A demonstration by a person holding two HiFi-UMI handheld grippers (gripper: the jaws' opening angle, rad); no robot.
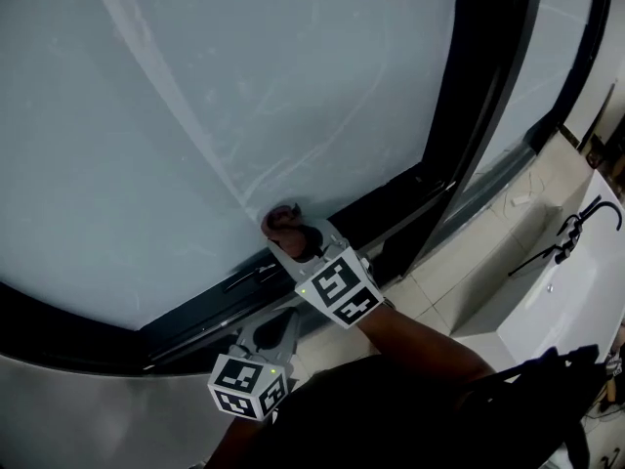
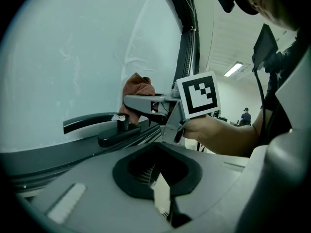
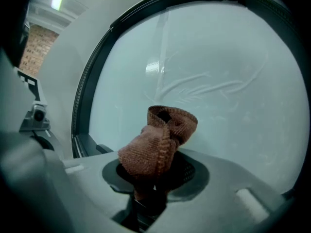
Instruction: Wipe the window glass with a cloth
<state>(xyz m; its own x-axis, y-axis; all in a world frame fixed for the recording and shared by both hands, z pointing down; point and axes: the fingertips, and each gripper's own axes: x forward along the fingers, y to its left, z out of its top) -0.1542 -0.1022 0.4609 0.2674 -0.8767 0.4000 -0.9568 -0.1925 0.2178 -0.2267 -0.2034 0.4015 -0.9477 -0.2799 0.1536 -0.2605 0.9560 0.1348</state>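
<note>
Window glass [image 1: 195, 115]: a pale, frosted-looking pane that fills most of the head view, with faint curved streaks across it.
Window frame [image 1: 485, 96]: dark. One rail runs along the bottom edge of the pane and an upright rises on the right.
Floor [image 1: 459, 272]: light tiles, below and to the right of the frame.
Forearm [image 1: 420, 335]: bare, reaching up from the lower right to the right gripper.
Right gripper [image 1: 288, 234]: pointed at the low part of the pane, just above the bottom rail. Its jaws are clamped tight on the cloth, which bulges out past their tips. Its marker cube [image 1: 339, 288] sits just behind.
Left gripper [image 1: 276, 332]: lower and nearer the person, close beside the right gripper and aimed toward the bottom rail. Its jaws are drawn together with only a thin slit between them and nothing in their hold. Its marker cube [image 1: 249, 384] is at the bottom of the head view.
Window handle [image 2: 92, 123]: a dark lever on the bottom rail, lying roughly level, just beside the right gripper's jaws in the left gripper view.
Cloth [image 3: 158, 144]: reddish-brown knit, bunched and folded over itself. It is gripped at its lower end and its free end is against the glass near the bottom rail.
</note>
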